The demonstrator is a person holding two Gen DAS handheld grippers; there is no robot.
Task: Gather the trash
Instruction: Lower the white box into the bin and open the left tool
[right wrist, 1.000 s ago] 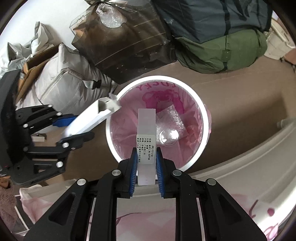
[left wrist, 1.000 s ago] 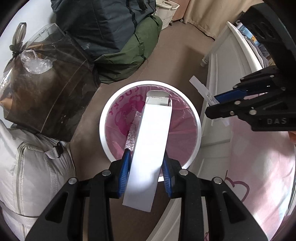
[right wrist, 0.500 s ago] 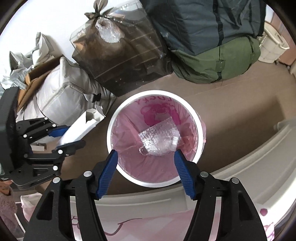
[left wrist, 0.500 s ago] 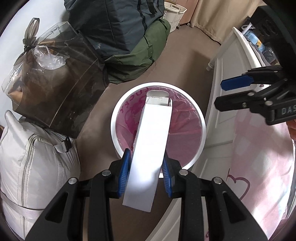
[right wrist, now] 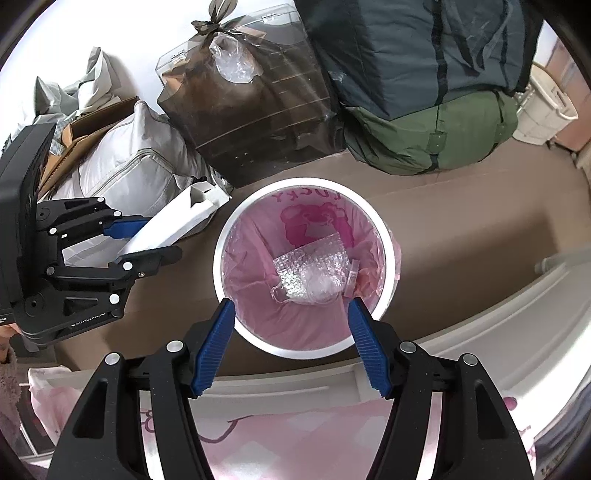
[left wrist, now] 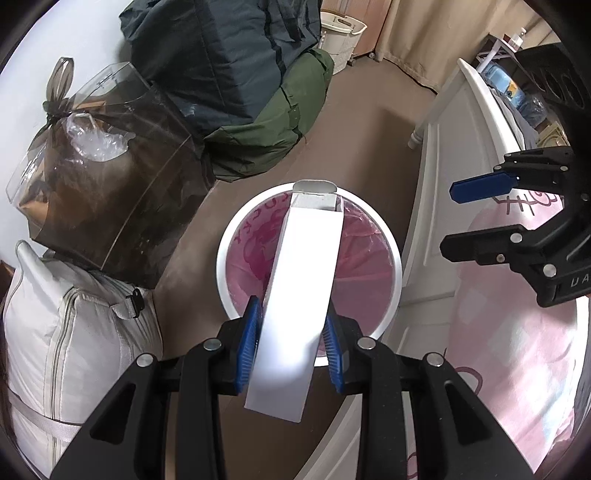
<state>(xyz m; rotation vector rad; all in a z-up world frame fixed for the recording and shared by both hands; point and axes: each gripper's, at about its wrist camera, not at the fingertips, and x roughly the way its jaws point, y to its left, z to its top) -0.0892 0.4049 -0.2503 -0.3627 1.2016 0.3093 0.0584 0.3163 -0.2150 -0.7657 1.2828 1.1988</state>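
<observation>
The pink liner in the bin carries dark pink letters near its far rim; "LUCKY" can be made out, partly folded. The right claw's black body shows white letters "DA", cut off. Small print on the left claw is unreadable.

Brown floor is running across the rm, w/ a pale wall standing behind piled bags: a dark tied bag, a white zip bag, a navy bag lying on a green one. A white bed frame w/ pink bedding is sitting at the right. Beige curtain is hanging at the back beside a cream basket. Soft daylight is falling evenly.
</observation>
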